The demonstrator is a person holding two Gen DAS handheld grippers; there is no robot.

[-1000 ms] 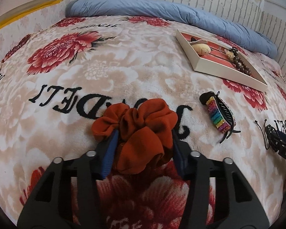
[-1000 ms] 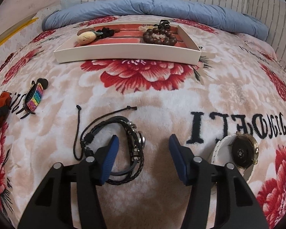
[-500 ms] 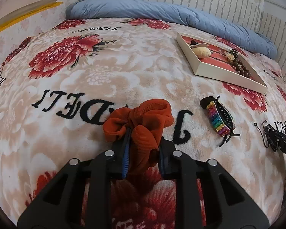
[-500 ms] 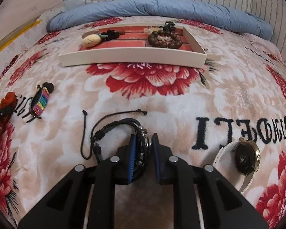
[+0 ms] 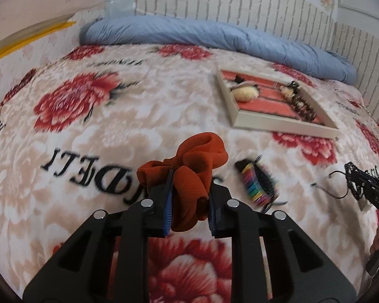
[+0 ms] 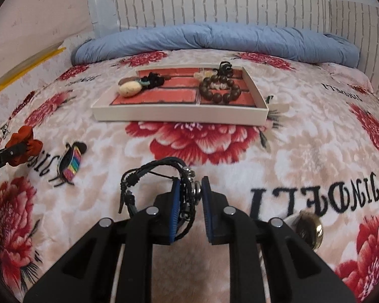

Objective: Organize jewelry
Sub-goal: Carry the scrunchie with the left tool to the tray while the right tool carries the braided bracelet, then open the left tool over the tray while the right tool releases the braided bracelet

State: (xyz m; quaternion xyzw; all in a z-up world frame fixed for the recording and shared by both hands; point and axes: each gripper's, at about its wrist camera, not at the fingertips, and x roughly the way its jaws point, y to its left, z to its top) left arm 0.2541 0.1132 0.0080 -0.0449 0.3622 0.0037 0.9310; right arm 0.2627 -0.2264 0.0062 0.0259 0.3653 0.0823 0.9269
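A white tray (image 6: 179, 117) is lying far on the bed, holding a wooden bead bracelet (image 6: 219, 91) at right and a cream stone pendant (image 6: 130, 89) at left. The left gripper (image 5: 189, 189) is clamping an orange scrunchie (image 5: 192, 166); the right gripper (image 6: 190, 194) is pinching a black cord bracelet (image 6: 161, 174), both near.

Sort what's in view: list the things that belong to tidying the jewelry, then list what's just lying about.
Job: scrunchie in left gripper; black bracelet in right gripper; hair clip; watch; tray.
Lying about: blue quilt; flowered blanket.
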